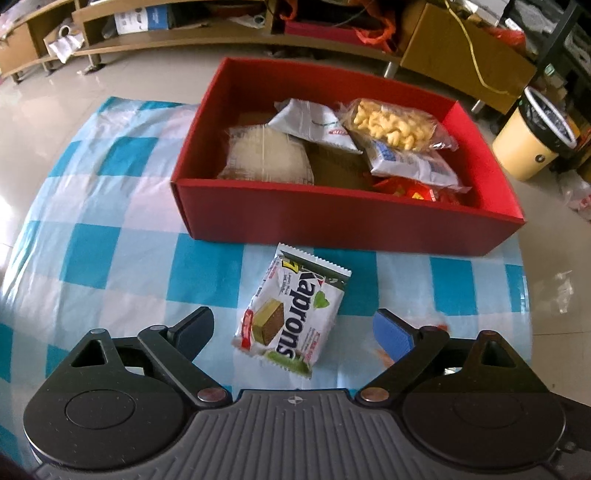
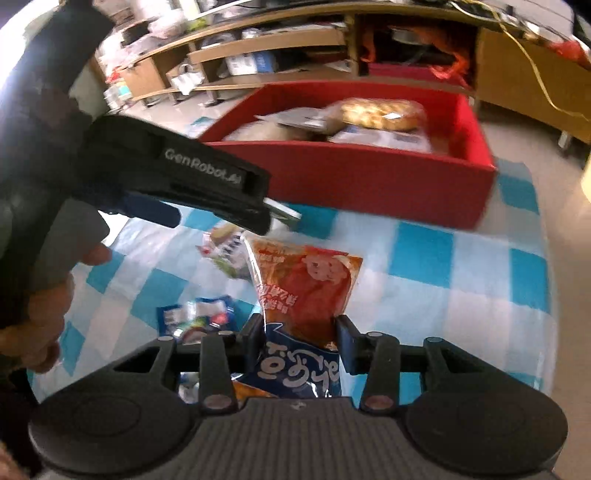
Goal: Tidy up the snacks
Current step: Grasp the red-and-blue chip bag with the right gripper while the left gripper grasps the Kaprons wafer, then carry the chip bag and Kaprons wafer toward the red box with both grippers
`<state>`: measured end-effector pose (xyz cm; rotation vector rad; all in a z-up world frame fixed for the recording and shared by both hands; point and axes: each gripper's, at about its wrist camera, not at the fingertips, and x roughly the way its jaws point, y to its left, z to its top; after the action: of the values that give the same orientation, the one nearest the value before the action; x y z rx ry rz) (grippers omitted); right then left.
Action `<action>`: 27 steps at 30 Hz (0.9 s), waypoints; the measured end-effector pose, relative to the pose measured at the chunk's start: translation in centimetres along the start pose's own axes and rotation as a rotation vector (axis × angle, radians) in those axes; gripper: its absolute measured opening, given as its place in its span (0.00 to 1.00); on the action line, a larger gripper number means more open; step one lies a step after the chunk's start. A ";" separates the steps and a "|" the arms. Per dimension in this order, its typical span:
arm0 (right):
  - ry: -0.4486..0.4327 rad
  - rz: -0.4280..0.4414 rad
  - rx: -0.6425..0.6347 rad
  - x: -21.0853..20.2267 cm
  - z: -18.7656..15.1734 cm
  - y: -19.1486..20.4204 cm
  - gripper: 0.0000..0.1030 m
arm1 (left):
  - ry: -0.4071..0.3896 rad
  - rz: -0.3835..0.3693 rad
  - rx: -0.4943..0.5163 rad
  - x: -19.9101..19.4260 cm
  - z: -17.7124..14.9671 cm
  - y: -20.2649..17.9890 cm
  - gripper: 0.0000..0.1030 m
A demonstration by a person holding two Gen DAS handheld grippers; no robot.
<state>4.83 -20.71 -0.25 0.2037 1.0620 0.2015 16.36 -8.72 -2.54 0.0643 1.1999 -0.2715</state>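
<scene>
A red box [image 1: 332, 221] holds several snack packs, among them a clear bag of yellow puffs [image 1: 395, 123]. In front of it, on the blue-checked cloth [image 1: 110, 236], lies a white wafer packet [image 1: 291, 314]. My left gripper [image 1: 293, 332] hangs over the packet, open, one finger on each side and neither touching. My right gripper [image 2: 301, 332] is shut on an orange and blue snack bag [image 2: 306, 291], held clear of the cloth. The red box [image 2: 369, 184] stands beyond it. The left gripper's body [image 2: 177, 177] and a hand [image 2: 44, 306] fill the left of the right wrist view.
A small blue packet [image 2: 195, 317] and another white packet [image 2: 225, 251] lie on the cloth left of the held bag. Wooden shelving [image 1: 166, 33] runs along the back, and a yellow bin [image 1: 532, 136] stands on the floor at the right.
</scene>
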 end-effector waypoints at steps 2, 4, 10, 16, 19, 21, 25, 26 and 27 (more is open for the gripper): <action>0.004 -0.009 0.029 -0.2 -0.3 -1.0 0.38 | 0.006 0.013 0.010 0.7 0.2 -0.3 0.93; -0.002 -0.015 0.059 -0.4 -0.3 -1.8 0.38 | 0.023 0.030 0.031 1.6 0.3 -0.6 0.91; -0.023 -0.018 0.115 -0.8 0.4 -3.2 0.38 | 0.039 0.101 0.069 3.2 -0.5 -1.4 0.69; -0.034 -0.013 0.105 -1.1 0.4 -2.6 0.38 | 0.061 0.099 0.068 2.8 -0.9 -1.3 0.69; -0.048 -0.011 0.103 -1.3 0.7 -2.6 0.38 | 0.071 0.078 0.051 2.4 -1.3 -1.1 0.69; -0.055 -0.007 0.098 -1.3 0.8 -2.4 0.38 | 0.066 0.075 0.050 1.9 -1.6 -0.9 0.69; -0.071 -0.005 0.091 -1.7 1.1 -2.1 0.38 | 0.029 0.057 0.050 0.2 -1.8 -0.8 0.67; -0.076 -0.004 0.092 -1.8 1.2 -2.1 0.38 | 0.017 0.052 0.051 -0.4 -1.9 -0.8 0.66; -0.083 -0.004 0.093 -2.0 1.3 -2.1 0.38 | 0.005 0.048 0.051 -0.9 -1.9 -0.8 0.65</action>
<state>5.18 -23.29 1.49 0.2915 0.9903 0.1395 14.16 -8.96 -2.30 0.1382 1.1951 -0.2602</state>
